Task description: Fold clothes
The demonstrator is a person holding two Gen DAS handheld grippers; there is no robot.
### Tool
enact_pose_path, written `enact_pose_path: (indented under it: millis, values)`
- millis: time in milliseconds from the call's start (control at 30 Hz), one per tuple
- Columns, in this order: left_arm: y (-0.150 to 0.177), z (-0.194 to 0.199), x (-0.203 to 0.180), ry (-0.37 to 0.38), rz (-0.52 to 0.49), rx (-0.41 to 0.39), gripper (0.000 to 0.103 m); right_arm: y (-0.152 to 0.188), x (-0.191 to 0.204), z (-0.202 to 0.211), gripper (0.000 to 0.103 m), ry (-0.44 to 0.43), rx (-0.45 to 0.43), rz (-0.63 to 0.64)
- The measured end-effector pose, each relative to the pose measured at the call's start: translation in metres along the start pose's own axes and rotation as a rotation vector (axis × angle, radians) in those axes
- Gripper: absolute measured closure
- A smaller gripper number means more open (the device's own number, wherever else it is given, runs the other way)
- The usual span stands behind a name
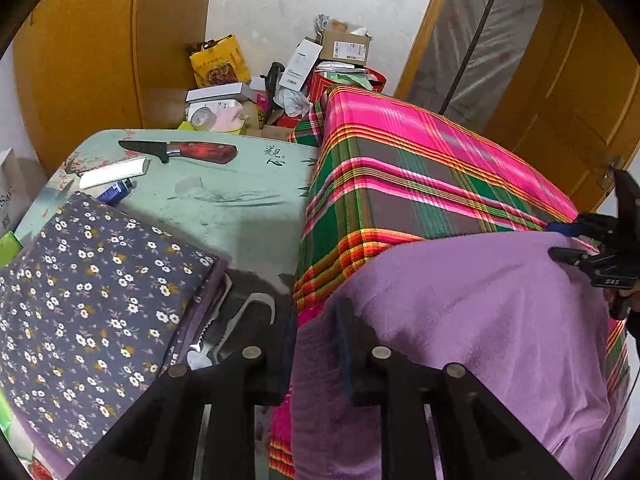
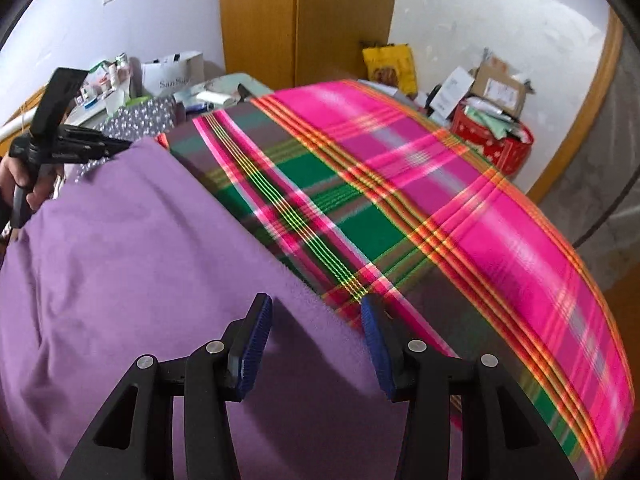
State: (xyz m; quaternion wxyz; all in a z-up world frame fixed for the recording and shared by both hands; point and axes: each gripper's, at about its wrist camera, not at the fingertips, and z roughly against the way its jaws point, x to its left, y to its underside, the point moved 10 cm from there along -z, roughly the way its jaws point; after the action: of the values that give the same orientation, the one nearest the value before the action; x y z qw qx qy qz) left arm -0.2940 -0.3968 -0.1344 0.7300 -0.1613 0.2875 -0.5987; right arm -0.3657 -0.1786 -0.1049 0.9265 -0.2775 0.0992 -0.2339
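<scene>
The garment (image 1: 472,320) lies on the near end of the checked cloth (image 1: 400,168). Left of the cloth, a knife (image 1: 180,151) rests on the tabletop (image 1: 240,216). Boxes (image 1: 344,46) stand behind.

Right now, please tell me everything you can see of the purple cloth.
The purple cloth is plain lilac, soft and slightly fuzzy, like fleece. It lies spread with gentle wrinkles over the near end of the plaid blanket, its left edge hanging down the side. The open right gripper hovers over its far edge; the left gripper is open at its hanging edge.
</scene>
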Motion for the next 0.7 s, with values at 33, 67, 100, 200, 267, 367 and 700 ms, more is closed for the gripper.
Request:
enact_pose_path:
  millis: [33,67,100,200,267,367,700]
  values:
    - [0.0,-0.001,0.0,0.004,0.003,-0.001,0.083,0.0,-0.001,-0.001,0.055,-0.018,-0.001,-0.011]
    - [-0.001,-0.001,0.0,0.008,0.006,-0.003,0.083,-0.001,-0.002,-0.002,0.055,-0.037,-0.002,-0.021]
    - [-0.001,-0.002,-0.001,0.012,0.01,-0.004,0.083,-0.001,-0.003,-0.003,0.056,-0.054,-0.002,-0.032]
    - [-0.002,-0.004,-0.001,0.025,0.019,-0.008,0.099,-0.003,-0.007,-0.003,0.088,-0.084,-0.008,-0.058]
    - [-0.002,-0.005,-0.002,0.033,0.026,-0.011,0.101,-0.006,-0.005,-0.004,0.095,-0.074,-0.009,-0.048]
    - [-0.005,-0.007,-0.007,-0.006,-0.016,-0.018,0.101,-0.01,-0.004,-0.006,0.098,-0.058,-0.013,-0.04]
    - [-0.014,-0.011,0.017,-0.131,0.054,0.001,0.103,-0.019,-0.039,-0.006,0.089,0.015,-0.018,-0.201]
